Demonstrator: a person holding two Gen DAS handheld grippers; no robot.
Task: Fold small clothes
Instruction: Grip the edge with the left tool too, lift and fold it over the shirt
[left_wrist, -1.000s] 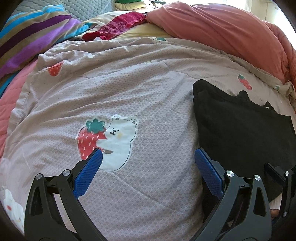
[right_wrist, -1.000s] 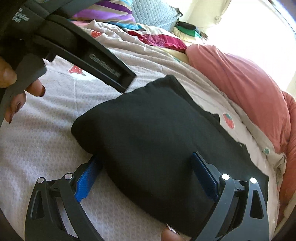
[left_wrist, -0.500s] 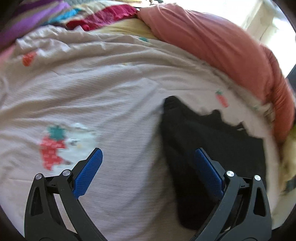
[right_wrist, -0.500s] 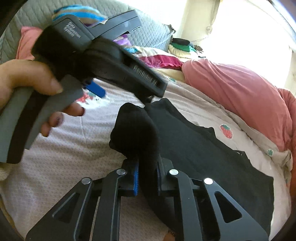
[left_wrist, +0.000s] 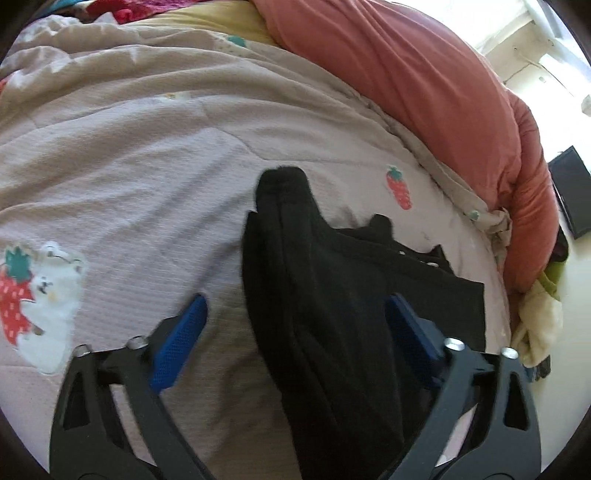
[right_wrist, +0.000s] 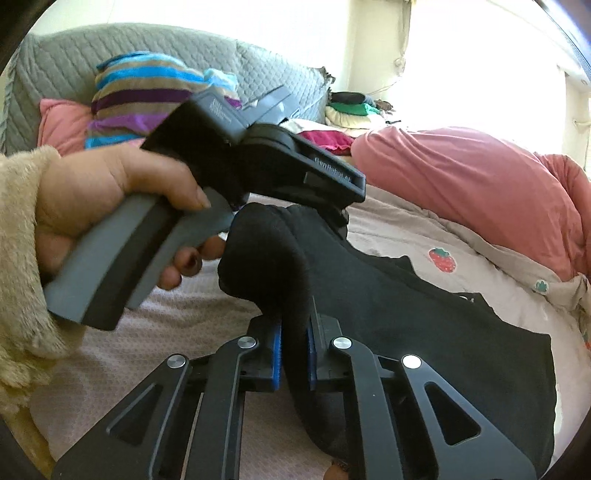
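A black garment (left_wrist: 314, 277) lies on the bed, one folded edge pulled up into a ridge. In the right wrist view my right gripper (right_wrist: 294, 332) is shut on that ridge of the black garment (right_wrist: 406, 314), lifting it off the bedspread. My left gripper (left_wrist: 295, 299) straddles the same ridge from above. Its jaws are closing, with the cloth between them. The left blue pad (left_wrist: 181, 347) stands clear of the cloth; the right pad (left_wrist: 410, 332) is at its edge. A hand (right_wrist: 92, 192) in a fuzzy sleeve holds the left gripper's handle (right_wrist: 147, 251).
The pale pink bedspread (left_wrist: 129, 147) carries strawberry and bear prints. A salmon duvet (left_wrist: 424, 92) is heaped along the far right side. A striped pillow (right_wrist: 140, 96) and grey quilted headboard (right_wrist: 55, 74) stand behind. Folded clothes (right_wrist: 351, 107) lie at the back. The bed's edge and floor (left_wrist: 569, 295) are on the right.
The right gripper closed on the garment's edge and raised it into a ridge. The left gripper swung right from bare bedspread to over that ridge, and its jaws narrowed.
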